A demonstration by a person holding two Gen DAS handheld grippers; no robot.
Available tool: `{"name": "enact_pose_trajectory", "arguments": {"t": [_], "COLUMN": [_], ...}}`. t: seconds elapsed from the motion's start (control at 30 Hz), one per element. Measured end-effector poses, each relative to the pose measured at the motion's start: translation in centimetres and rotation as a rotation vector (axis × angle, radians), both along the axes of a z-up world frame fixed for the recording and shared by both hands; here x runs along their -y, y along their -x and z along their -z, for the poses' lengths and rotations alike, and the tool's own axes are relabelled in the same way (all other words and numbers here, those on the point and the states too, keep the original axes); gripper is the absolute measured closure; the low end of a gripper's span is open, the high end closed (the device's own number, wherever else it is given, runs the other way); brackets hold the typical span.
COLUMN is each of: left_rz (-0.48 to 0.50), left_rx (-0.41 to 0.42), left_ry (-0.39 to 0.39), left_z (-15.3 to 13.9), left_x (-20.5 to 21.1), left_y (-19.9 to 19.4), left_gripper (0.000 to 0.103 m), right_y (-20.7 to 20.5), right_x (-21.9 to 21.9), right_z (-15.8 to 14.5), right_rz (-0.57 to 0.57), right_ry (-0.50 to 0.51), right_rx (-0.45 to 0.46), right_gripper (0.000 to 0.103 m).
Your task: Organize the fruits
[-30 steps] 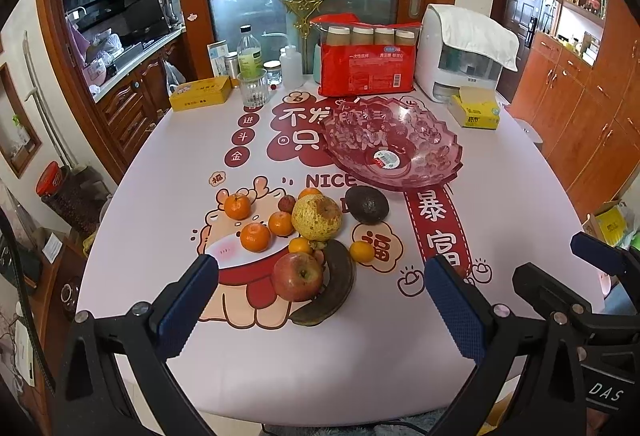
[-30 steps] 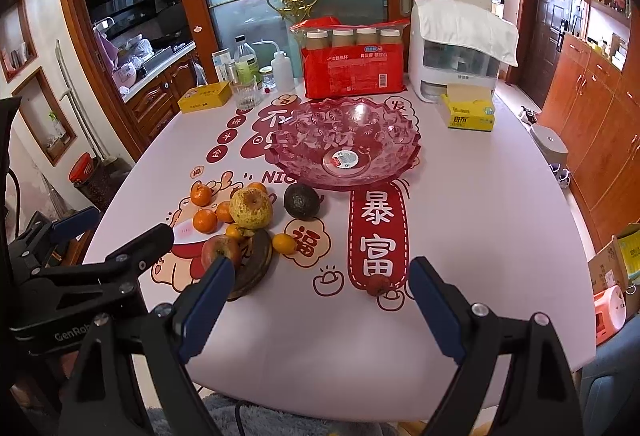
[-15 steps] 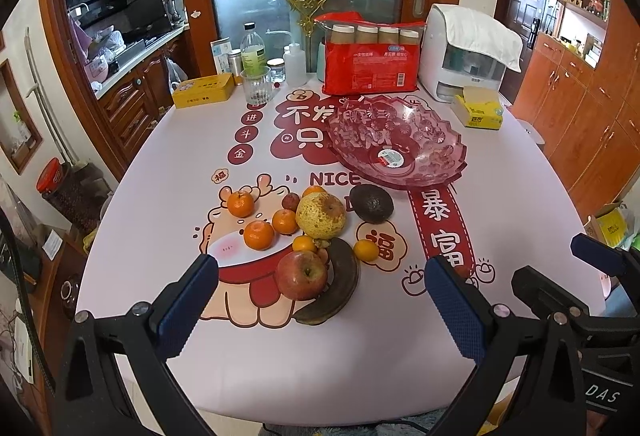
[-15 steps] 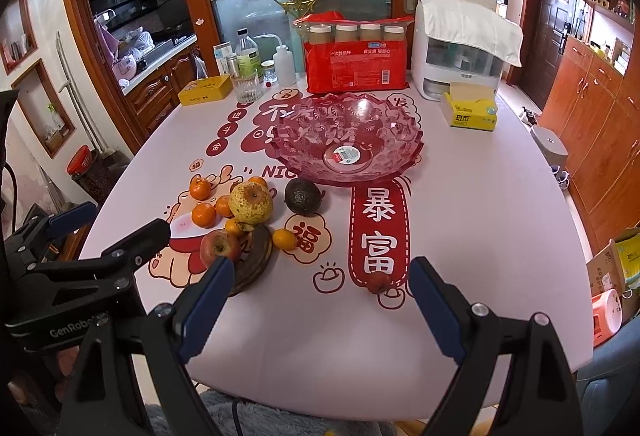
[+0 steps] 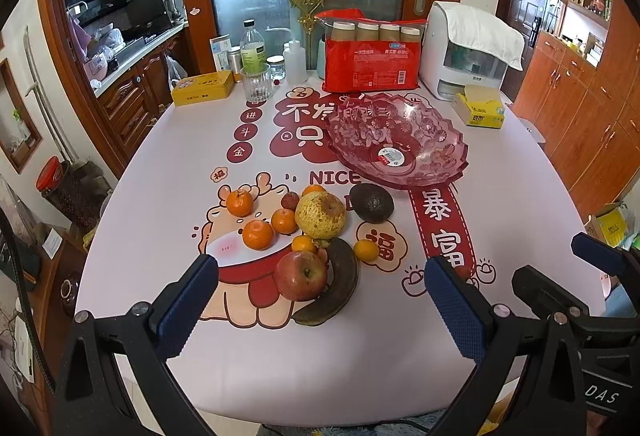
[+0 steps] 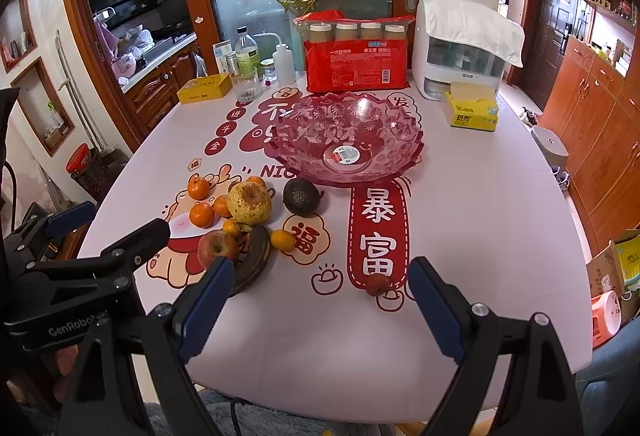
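Observation:
A pile of fruit lies on the table: a red apple, a dark banana, a yellow pear, an avocado and several small oranges. An empty pink glass bowl stands behind them. A small red fruit lies alone near the front. My left gripper is open, just in front of the apple. My right gripper is open above the table's near edge. The same pile shows in the right wrist view, with the apple and the bowl.
At the back stand a red pack of jars, a white appliance, a yellow tissue box, a yellow tin, bottles and a glass. Wooden cabinets line the right side.
Both grippers have drawn back slightly and risen; the fruit and bowl sit a little farther away. Nothing on the table has moved.

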State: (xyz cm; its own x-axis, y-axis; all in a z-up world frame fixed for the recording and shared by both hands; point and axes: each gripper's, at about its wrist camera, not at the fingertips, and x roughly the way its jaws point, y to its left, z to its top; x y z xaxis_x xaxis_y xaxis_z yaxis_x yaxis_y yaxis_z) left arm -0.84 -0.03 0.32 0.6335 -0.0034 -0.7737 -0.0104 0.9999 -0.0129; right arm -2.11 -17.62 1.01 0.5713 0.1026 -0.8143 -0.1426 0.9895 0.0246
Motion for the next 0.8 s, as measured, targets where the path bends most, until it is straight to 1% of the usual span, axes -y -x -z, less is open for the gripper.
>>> {"name": "enact_pose_trajectory", "arguments": {"t": [0.2, 0.53, 0.8], "left_rz": [-0.005, -0.028, 0.004], "left_rx": [0.008, 0.007, 0.014], "left_ry": [-0.007, 0.003, -0.001], "left_z": [-0.5, -1.3, -1.8], "left_x": [0.1, 0.2, -0.4], "left_y": [-0.3, -0.2, -0.6], "left_gripper": [0.001, 0.001, 0.001], "right_y": [-0.5, -0.6, -0.7], "right_x": [0.2, 0.1, -1.0], "right_z": [-0.5, -1.0, -1.5], "right_rz": [0.002, -0.019, 0.004], "right_ry": [-0.002, 0.002, 0.014], "right_rx": [0.009, 0.025, 0.040], "right_gripper": [0.014, 0.014, 0.014]}}
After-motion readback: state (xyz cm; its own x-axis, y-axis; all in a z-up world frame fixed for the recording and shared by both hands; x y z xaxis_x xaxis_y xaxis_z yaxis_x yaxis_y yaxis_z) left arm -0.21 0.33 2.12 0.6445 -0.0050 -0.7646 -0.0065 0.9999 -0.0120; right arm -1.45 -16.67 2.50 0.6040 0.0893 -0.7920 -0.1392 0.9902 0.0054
